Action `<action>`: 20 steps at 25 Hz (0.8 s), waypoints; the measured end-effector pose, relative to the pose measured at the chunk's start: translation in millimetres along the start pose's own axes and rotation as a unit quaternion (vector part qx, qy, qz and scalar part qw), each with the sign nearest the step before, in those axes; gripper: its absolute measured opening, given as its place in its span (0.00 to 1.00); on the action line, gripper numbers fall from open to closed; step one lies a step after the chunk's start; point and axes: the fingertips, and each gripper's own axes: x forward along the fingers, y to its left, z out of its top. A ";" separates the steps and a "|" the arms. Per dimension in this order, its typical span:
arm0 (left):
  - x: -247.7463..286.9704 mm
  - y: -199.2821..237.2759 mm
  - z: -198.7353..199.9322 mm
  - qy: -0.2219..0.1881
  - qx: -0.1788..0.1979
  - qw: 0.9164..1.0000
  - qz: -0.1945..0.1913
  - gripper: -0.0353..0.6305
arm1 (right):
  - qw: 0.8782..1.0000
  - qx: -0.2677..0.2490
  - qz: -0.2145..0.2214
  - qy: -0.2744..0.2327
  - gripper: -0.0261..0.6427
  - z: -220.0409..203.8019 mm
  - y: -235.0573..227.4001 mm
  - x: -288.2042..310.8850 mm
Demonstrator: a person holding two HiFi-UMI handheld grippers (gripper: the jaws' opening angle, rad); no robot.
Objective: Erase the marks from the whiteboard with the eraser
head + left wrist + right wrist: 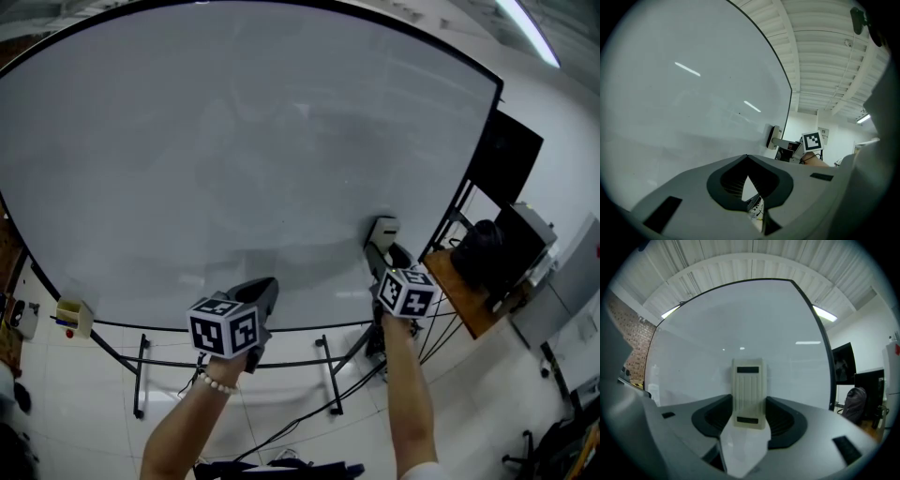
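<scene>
The right gripper pinches the cream, ribbed plastic eraser by its sides between its 2 jaws. The eraser lies flat against the large white whiteboard, low on its right side. The left gripper hangs near the board's bottom edge, its jaws pressed together on nothing.

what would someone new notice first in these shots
The big white whiteboard with a thin black frame fills nearly the whole head view and looks almost clean. Near its lower right edge, the right gripper holds a cream ribbed plastic eraser against it. The left gripper is shut and empty, low in front of the board's bottom edge.
</scene>
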 end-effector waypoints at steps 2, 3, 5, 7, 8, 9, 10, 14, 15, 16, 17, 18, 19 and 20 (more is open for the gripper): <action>-11.6 10.9 3.0 -0.002 -0.004 1.000 0.002 0.04 | 1.000 -0.004 0.003 0.002 0.41 -0.7 19.2 2.3; -17.7 16.3 4.6 -0.003 -0.005 1.000 0.003 0.04 | 1.000 -0.006 0.003 0.003 0.41 -0.8 28.6 3.4; -30.1 26.9 7.2 -0.005 -0.008 1.000 0.003 0.04 | 1.000 -0.008 0.003 0.003 0.41 -0.9 46.9 5.2; -41.5 37.3 9.1 -0.005 -0.010 1.000 0.003 0.04 | 1.000 -0.010 0.004 0.003 0.41 -0.6 63.9 7.0; -46.5 42.3 10.3 -0.005 -0.011 1.000 0.004 0.04 | 1.000 -0.012 0.004 0.003 0.42 0.0 71.8 7.9; -51.4 47.3 11.7 -0.005 -0.012 1.000 0.004 0.04 | 1.000 -0.013 0.004 0.003 0.42 0.9 79.6 8.7; -56.3 52.4 13.3 -0.006 -0.012 1.000 0.005 0.04 | 1.000 -0.013 0.003 0.003 0.42 1.8 87.5 9.6; -80.3 75.5 20.8 -0.009 -0.020 1.000 0.008 0.04 | 1.000 -0.015 -0.002 0.008 0.42 3.6 121.5 12.4; -86.9 81.9 23.0 -0.010 -0.022 1.000 0.009 0.04 | 1.000 -0.014 -0.003 0.008 0.42 4.0 130.9 13.1; -93.1 88.2 25.1 -0.012 -0.024 1.000 0.009 0.04 | 1.000 -0.014 -0.003 0.007 0.42 4.3 140.2 14.0; -98.9 94.3 27.1 -0.013 -0.025 1.000 0.010 0.04 | 1.000 -0.013 -0.003 0.007 0.42 4.5 149.2 15.0; -104.6 100.1 29.2 -0.015 -0.027 0.999 0.010 0.04 | 1.000 -0.012 -0.004 0.006 0.42 4.4 157.8 16.0; -110.4 105.4 31.5 -0.017 -0.027 0.999 0.010 0.04 | 1.000 -0.011 -0.004 0.006 0.42 4.3 165.8 17.0; -116.2 110.2 34.2 -0.019 -0.028 0.999 0.010 0.04 | 1.000 -0.011 -0.005 0.006 0.42 4.4 173.6 17.8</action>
